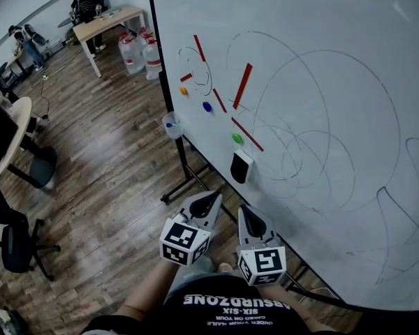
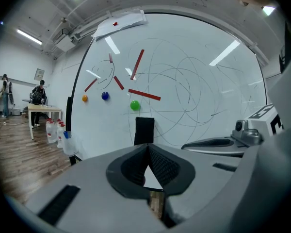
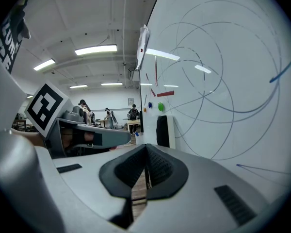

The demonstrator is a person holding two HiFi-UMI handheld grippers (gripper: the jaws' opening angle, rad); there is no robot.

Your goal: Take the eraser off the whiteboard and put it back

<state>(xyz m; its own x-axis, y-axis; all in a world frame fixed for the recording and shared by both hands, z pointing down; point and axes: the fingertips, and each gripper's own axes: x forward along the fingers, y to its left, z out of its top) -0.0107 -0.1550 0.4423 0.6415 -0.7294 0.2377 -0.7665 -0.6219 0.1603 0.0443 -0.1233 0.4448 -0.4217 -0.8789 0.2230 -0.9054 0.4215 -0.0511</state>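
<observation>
Our left gripper [image 2: 146,148] has its jaws pressed together with nothing in them. Our right gripper [image 3: 145,149] is pressed together and empty too. Just ahead, the black eraser [image 1: 241,166] sticks on the whiteboard [image 1: 335,82], under a green magnet [image 1: 237,138]. Our shirt [image 1: 232,311] reads "ABSURDZONE" and "SIX-SIX".

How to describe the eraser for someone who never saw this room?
Find the large whiteboard. Just below the green magnet, near its lower edge, sits the eraser: the only black block among round magnets and red strips.
</observation>
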